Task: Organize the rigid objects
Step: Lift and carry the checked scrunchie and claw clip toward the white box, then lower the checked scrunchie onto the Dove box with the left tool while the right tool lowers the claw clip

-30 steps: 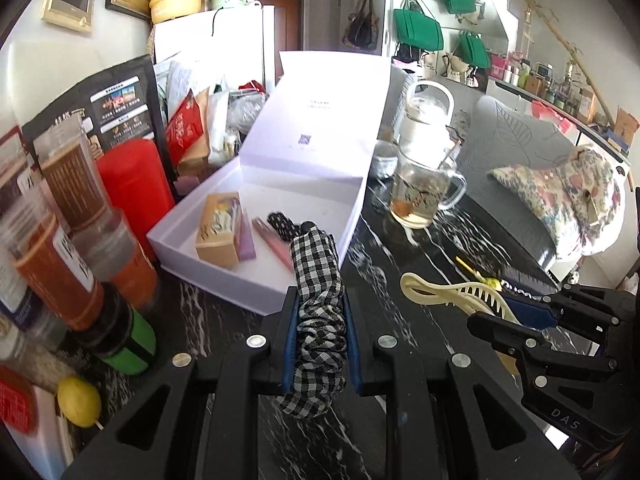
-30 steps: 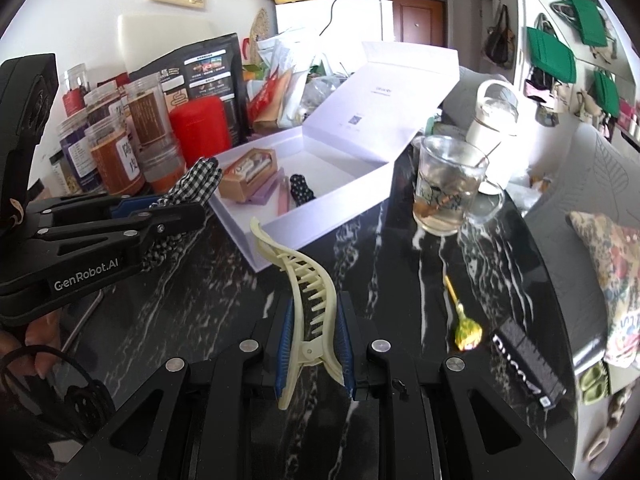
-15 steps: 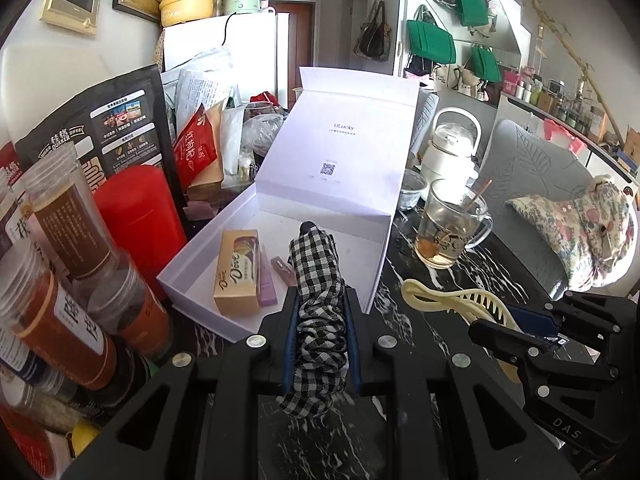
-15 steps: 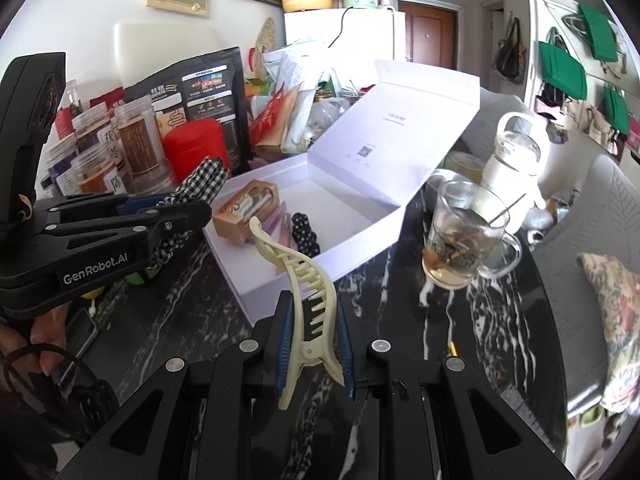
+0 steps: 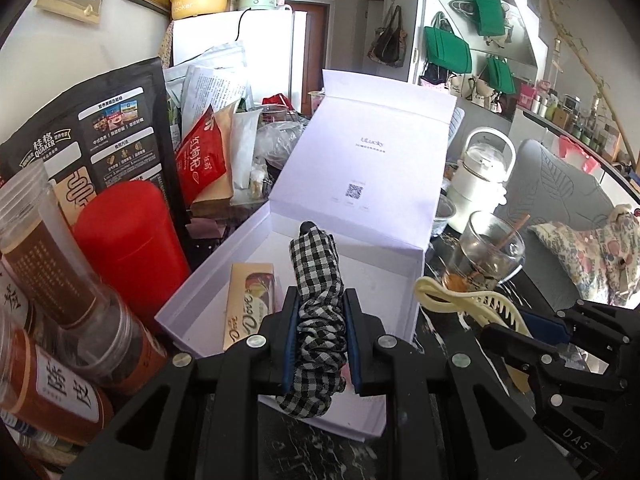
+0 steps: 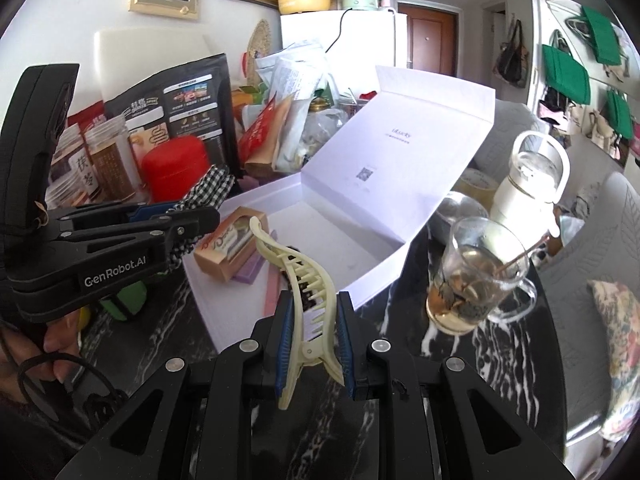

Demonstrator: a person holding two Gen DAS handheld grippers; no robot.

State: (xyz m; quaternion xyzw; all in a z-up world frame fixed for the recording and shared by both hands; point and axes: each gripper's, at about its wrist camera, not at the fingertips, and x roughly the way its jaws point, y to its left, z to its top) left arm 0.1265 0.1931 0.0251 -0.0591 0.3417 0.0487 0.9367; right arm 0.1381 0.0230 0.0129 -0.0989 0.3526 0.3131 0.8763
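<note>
My left gripper (image 5: 318, 312) is shut on a black-and-white checked fabric hair clip (image 5: 316, 280), held over the front of an open white box (image 5: 360, 184). My right gripper (image 6: 312, 316) is shut on a cream plastic claw hair clip (image 6: 298, 268), held just in front of the same box (image 6: 384, 248). In the box lie a tan Dove chocolate box (image 5: 246, 304), a purple item (image 6: 250, 270) and a pink strip (image 6: 272, 290). The right gripper with the cream clip (image 5: 468, 304) shows at right in the left wrist view. The left gripper (image 6: 188, 216) shows at left in the right wrist view.
Left of the box stand a red canister (image 5: 128, 240), several spice jars (image 5: 44, 256) and a black Quaker bag (image 5: 96, 136). A glass mug with a stick (image 6: 472, 276) and a white kettle (image 6: 532, 184) stand to the right on the black marble table (image 6: 408, 340). Snack bags crowd behind.
Both grippers have moved forward and up towards the white box, each still holding its clip. The checked clip is now over the box's front part.
</note>
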